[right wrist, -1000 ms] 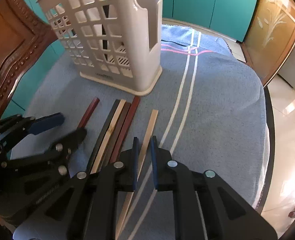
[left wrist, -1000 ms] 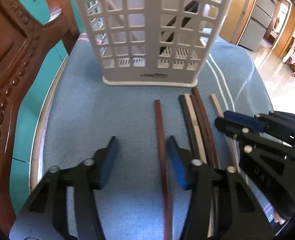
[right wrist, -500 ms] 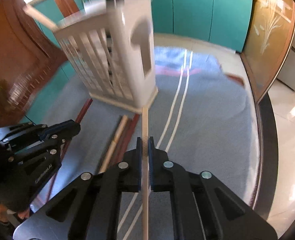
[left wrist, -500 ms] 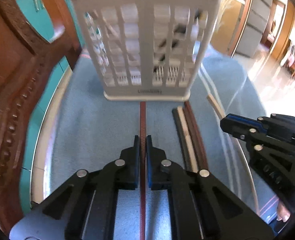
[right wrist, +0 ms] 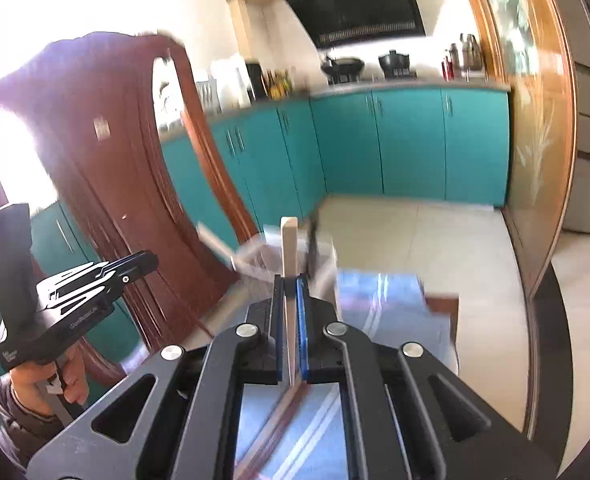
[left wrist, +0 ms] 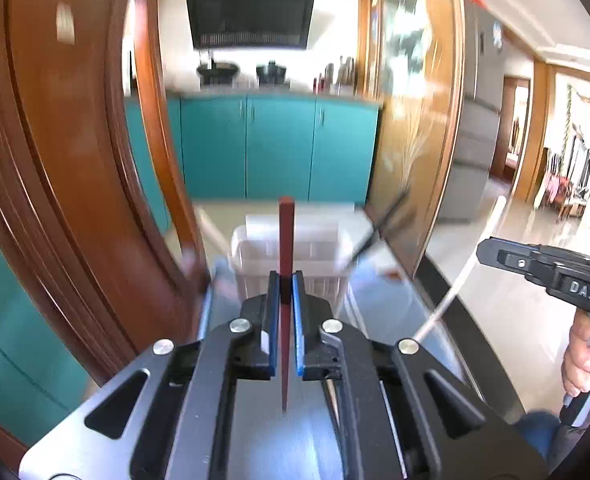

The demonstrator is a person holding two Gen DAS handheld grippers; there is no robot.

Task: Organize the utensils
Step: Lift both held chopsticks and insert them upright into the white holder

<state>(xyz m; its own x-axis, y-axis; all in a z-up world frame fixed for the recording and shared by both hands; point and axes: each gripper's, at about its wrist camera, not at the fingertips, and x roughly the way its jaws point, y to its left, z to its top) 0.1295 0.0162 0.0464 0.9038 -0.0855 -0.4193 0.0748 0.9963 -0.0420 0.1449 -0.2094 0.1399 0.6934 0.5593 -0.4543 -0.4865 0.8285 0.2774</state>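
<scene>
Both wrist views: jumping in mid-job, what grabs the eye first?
The left gripper is shut on a dark red chopstick standing upright at centre frame. The right gripper pinches a pale chopstick the same way. Beyond both tips sits the white basket, blurred, with teal cabinets behind.

A dark red chopstick [left wrist: 286, 240], a pale wooden chopstick [right wrist: 289, 252], a white basket [left wrist: 319, 252], teal cabinets [left wrist: 279, 148].
</scene>
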